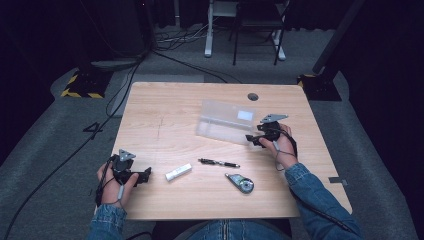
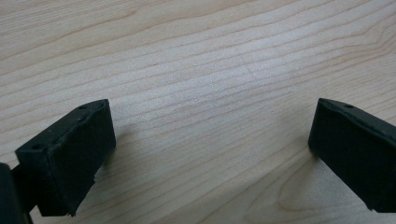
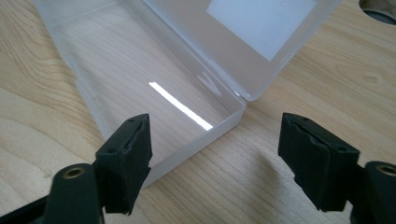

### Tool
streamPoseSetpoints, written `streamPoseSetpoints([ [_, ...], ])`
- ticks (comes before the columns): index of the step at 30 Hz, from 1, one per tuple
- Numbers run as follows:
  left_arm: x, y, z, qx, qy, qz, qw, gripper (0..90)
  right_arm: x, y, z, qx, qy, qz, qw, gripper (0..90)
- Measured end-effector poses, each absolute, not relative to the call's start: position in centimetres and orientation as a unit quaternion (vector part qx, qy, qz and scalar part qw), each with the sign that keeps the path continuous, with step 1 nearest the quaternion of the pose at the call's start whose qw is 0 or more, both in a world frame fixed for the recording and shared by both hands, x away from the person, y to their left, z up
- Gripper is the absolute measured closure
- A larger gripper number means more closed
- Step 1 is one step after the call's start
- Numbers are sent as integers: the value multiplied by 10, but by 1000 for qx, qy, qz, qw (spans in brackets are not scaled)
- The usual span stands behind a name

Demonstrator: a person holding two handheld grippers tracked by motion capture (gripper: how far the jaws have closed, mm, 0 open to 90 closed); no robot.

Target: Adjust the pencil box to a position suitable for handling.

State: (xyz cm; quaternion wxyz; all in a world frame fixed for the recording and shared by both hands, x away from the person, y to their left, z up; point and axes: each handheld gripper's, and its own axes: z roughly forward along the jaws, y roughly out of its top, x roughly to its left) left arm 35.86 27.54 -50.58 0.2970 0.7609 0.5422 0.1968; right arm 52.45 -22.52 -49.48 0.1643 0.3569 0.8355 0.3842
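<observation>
Both tongs stand with jaws spread wide and nothing between them. Left gripper (image 1: 145, 175): held in the person's left hand (image 1: 111, 186) at the near left part of the wooden table (image 1: 165, 110), well apart from the clear plastic box (image 1: 222, 122) and to its near left; in the left gripper view its two black jaws frame bare wood grain (image 2: 210, 93). Right gripper (image 1: 251, 139): held in the right hand (image 1: 284, 147), at the box's near right corner; in the right gripper view (image 3: 215, 158) one jaw overlaps the box's near wall while the other stands over bare wood beside the box; whether either touches the box cannot be told. Box: transparent, lid (image 3: 243, 42) open and tilted back, a white label (image 3: 261, 23) on the lid, tray (image 3: 140, 79) empty with wood showing through its floor. Round hole (image 1: 253, 96): in the table top just beyond the box. White eraser-like block (image 1: 178, 172): nearer than the box, to its left, between the box and the left gripper. Black pen (image 1: 218, 163): nearer than the box, just right of the white block. Grey teardrop-shaped item, possibly a correction-tape dispenser (image 1: 240, 182): nearest of the loose items, near the pen. Sleeves: blue denim on both forearms.
</observation>
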Motion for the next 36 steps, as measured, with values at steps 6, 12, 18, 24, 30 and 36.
streamPoseSetpoints([
  [6,359,275,-506,761,542,197,297,8,522,-225,-495,336,842,387,167,373],
  [12,359,275,-506,761,542,197,297,8,519,-225,-495,324,849,383,165,398],
  [18,359,275,-506,761,542,195,298,7,514,-226,-494,313,855,380,166,420],
  [24,359,275,-506,761,543,194,298,5,507,-228,-494,304,859,378,164,420],
  [30,359,275,-506,761,543,194,298,4,500,-228,-493,294,865,374,160,415],
  [36,359,275,-506,761,543,194,298,4,491,-228,-492,282,871,373,153,411],
])
